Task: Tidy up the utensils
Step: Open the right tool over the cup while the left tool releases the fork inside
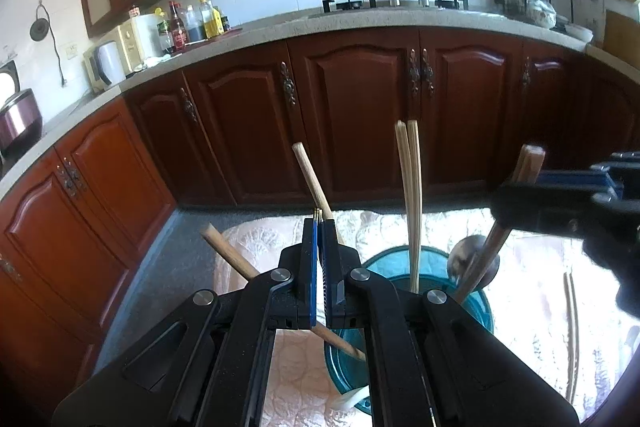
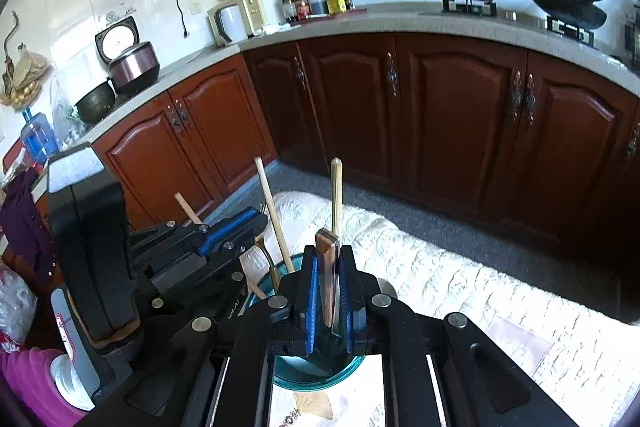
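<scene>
From the left wrist we see our left gripper (image 1: 319, 227) pressed together on a thin gold utensil (image 1: 317, 214), probably a fork, whose tip pokes out just above the pads. It sits just above and to the left of the teal cup (image 1: 478, 307), our landmark, which stands on a white quilted cloth (image 1: 276, 239). Two wooden chopsticks (image 1: 310, 179) lean out of the cup toward the left, a pale pair of chopsticks (image 1: 412, 195) stands nearly upright in it, and a steel ladle bowl (image 1: 466, 259) shows at its right rim. Our right gripper (image 1: 560, 203) comes in from the right of the cup, clamped around a brown handle (image 1: 530, 163).

From the right wrist, our right gripper (image 2: 328, 279) pinches a wood-handled knife (image 2: 326, 267) directly over the teal cup (image 2: 340, 375), handle up and blade pointing down into the mouth. The left gripper (image 2: 236, 227) hovers left of the cup with the gold utensil (image 2: 266, 251) curving down toward the rim. The chopsticks (image 2: 274, 219) rise behind the cup.

We judge that we are in the placing step: both pieces are being lowered into the cup. Next we need to sink each until it bears on the cup's bottom, threading past the leaning chopsticks, then spread the tongs one at a time so that nothing tips the cup.
</scene>
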Demonstrator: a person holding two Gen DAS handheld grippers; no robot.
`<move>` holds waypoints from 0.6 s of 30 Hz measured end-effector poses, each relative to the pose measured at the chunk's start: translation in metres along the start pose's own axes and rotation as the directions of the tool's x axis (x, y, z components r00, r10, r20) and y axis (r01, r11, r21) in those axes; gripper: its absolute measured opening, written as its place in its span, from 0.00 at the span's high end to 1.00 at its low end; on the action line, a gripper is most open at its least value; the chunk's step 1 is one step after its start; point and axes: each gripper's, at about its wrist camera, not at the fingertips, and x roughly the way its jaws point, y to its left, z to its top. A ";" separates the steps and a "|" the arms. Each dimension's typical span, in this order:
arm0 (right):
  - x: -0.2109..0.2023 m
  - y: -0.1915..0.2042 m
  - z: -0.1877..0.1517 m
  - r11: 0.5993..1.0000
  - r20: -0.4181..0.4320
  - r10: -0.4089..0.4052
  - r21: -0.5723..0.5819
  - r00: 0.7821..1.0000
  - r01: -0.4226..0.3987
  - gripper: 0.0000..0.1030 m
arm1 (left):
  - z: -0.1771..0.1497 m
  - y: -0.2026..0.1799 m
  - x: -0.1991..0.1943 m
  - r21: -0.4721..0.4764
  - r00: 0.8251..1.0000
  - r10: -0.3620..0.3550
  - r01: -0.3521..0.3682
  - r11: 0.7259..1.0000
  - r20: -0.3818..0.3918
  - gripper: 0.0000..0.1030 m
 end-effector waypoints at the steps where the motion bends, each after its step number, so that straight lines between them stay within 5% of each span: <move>1: 0.003 -0.001 0.000 1.000 -0.007 0.000 0.000 1.000 0.000 0.91 | -0.001 0.000 0.001 0.001 1.000 0.001 -0.001 1.000 -0.003 0.99; 18: 0.008 -0.010 -0.007 0.997 -0.032 0.037 0.073 0.999 -0.035 0.85 | -0.014 -0.011 0.012 0.024 0.997 -0.016 0.017 1.000 -0.078 0.99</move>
